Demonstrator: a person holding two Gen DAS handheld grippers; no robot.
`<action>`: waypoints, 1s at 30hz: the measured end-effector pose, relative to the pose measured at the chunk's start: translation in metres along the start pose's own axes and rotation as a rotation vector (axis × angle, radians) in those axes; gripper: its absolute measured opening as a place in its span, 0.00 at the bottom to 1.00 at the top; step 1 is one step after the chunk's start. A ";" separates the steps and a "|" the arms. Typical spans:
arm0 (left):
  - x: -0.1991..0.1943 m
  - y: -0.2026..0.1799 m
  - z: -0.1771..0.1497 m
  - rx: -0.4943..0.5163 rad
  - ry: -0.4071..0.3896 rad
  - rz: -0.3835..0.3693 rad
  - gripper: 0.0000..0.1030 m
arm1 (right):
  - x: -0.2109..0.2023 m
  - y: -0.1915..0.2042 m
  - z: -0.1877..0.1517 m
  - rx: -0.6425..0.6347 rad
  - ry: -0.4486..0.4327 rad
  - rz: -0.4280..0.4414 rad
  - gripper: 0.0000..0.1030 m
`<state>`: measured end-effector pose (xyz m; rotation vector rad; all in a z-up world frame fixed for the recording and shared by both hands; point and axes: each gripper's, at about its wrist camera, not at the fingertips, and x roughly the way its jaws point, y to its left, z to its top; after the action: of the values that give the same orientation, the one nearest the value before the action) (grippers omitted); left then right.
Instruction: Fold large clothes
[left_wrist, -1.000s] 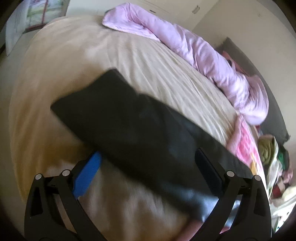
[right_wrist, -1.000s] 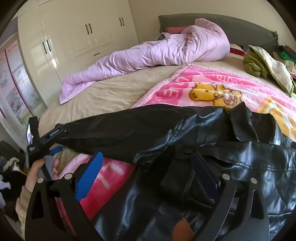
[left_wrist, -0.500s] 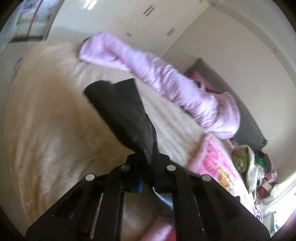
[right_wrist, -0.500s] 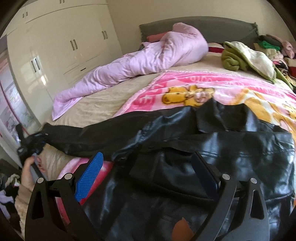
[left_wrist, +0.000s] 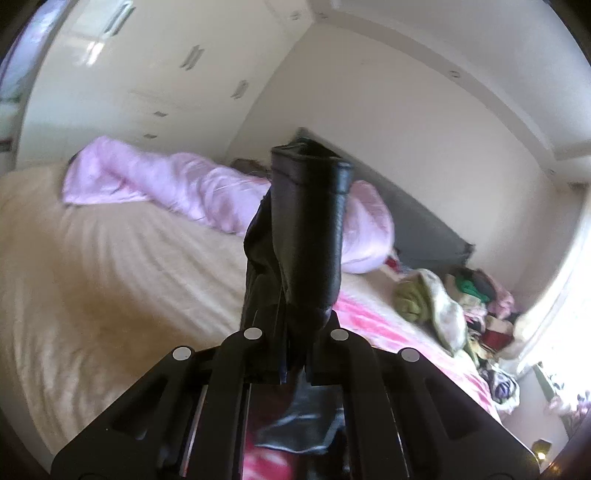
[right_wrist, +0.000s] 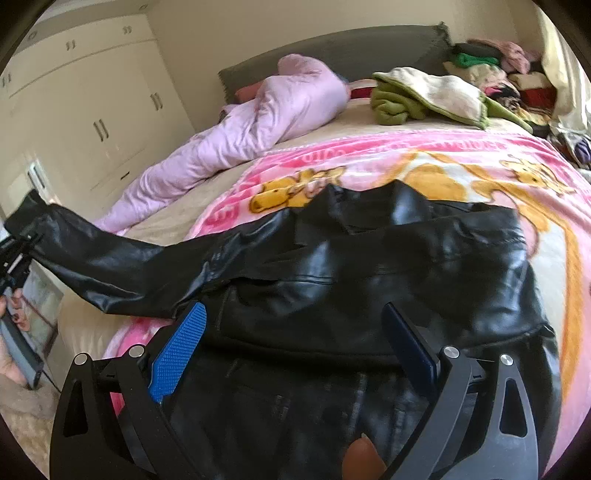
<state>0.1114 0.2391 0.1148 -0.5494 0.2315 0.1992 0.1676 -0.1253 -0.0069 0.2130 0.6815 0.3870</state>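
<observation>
Lying across the middle of the right wrist view: a black leather jacket (right_wrist: 369, 280), glossy and creased, collar crumpled toward the top, body spreading down to the lower frame edge. Resting on a fleecy pink blanket (right_wrist: 461, 162) printed with yellow cartoon bears. Stretching out to the left edge as a smooth tapering tube: the sleeve (right_wrist: 110, 266), lifted clear of the bed.

Clamping that sleeve near its cuff at the far left: the left gripper (right_wrist: 16, 254), small and partly cut off by the frame. Seen from its own camera, the left gripper (left_wrist: 291, 343) pinching shut on the sleeve (left_wrist: 306, 236), the cuff standing upright as a stiff rounded column with a stitched rim. Hiding the fingertips: folds of leather. Blurring everything behind.

Hovering over the jacket's lower part: the right gripper (right_wrist: 295, 347), fingers spread wide and holding nothing, one blue textured pad (right_wrist: 177, 350) facing in.

Lying along the upper left: a puffy lilac duvet (right_wrist: 258, 122) on a beige sheet (left_wrist: 92, 277). Sitting heaped at the upper right: a green-and-cream throw (right_wrist: 424, 96) and a jumbled clothes pile (right_wrist: 498, 70), pieces hard to separate.
</observation>
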 end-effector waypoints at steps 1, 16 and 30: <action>-0.002 -0.011 0.000 0.012 -0.003 -0.021 0.01 | -0.004 -0.006 -0.001 0.014 -0.007 -0.006 0.92; 0.000 -0.165 -0.057 0.254 0.095 -0.293 0.01 | -0.049 -0.069 -0.010 0.127 -0.089 -0.064 0.92; 0.043 -0.219 -0.153 0.414 0.275 -0.388 0.01 | -0.076 -0.141 -0.019 0.303 -0.146 -0.168 0.92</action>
<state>0.1815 -0.0200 0.0842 -0.1991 0.4155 -0.2996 0.1400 -0.2837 -0.0222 0.4640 0.6067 0.1038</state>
